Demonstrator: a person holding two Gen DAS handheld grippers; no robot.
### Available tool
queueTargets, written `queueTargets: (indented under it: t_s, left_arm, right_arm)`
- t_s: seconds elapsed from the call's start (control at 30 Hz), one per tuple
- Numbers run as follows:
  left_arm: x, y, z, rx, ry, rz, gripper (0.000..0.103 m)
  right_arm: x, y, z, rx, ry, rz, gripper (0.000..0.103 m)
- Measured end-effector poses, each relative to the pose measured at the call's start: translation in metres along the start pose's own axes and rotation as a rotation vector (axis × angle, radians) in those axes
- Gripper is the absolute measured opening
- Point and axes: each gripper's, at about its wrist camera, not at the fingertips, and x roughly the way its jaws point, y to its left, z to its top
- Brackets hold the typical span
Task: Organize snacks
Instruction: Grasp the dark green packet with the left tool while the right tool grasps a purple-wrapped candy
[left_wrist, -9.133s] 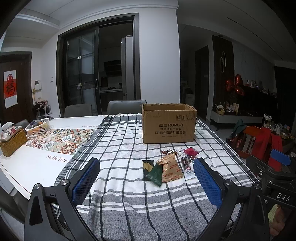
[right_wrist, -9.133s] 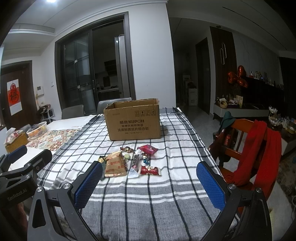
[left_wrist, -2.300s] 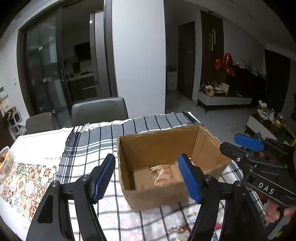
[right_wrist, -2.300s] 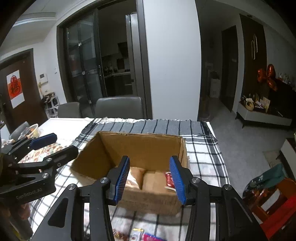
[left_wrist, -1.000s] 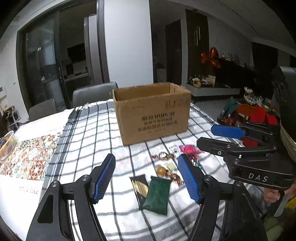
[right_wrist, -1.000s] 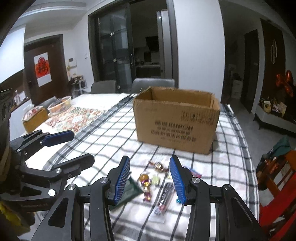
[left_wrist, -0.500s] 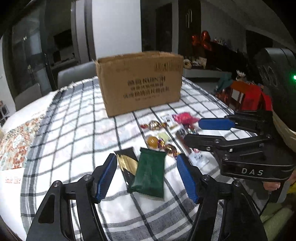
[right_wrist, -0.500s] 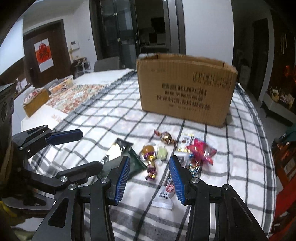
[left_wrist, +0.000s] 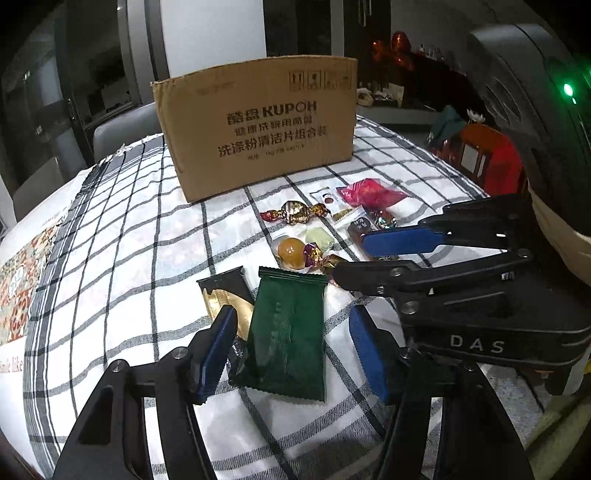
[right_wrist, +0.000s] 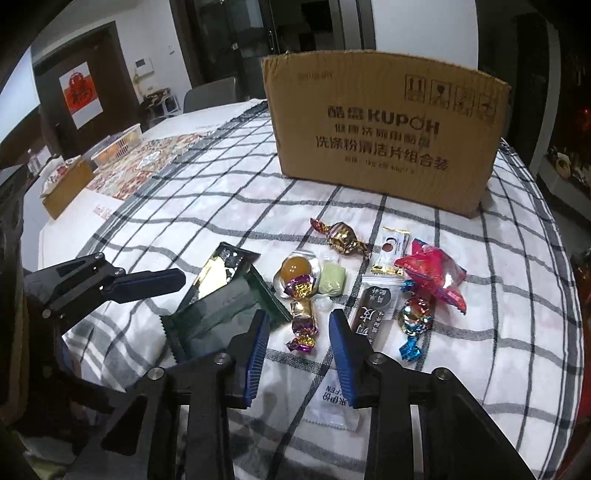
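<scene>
Both grippers have dropped from over the cardboard box (left_wrist: 255, 125) to the snack pile in front of it. The left gripper (left_wrist: 291, 354) now straddles the green packet (left_wrist: 288, 332), fingers spread and not yet clenched; the right gripper (right_wrist: 297, 347) hangs released over the purple-and-gold candy (right_wrist: 303, 325). Most of the job is left, I judge: the gold-black sachet (left_wrist: 225, 299), orange jelly cup (right_wrist: 294, 271), red pouch (right_wrist: 432, 275) and others still lie on the checked tabletop (left_wrist: 129, 236) (the box's inside is hidden here). The two grippers crowd each other.
</scene>
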Motion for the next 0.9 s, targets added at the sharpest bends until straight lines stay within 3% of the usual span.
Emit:
queueTargets:
  t_s: [0.57,0.9]
  left_arm:
    - [0.021,0.006,-0.004,-0.045,0.049,0.006,0.044]
    - [0.017,0.010,-0.004,-0.095,0.037,-0.006,0.044]
  right_arm:
    - [0.025,-0.002,0.001,0.009,0.033,-0.002,0.021]
    - [0.021,-0.004,-0.001,0.021,0.017,-0.006,0.018]
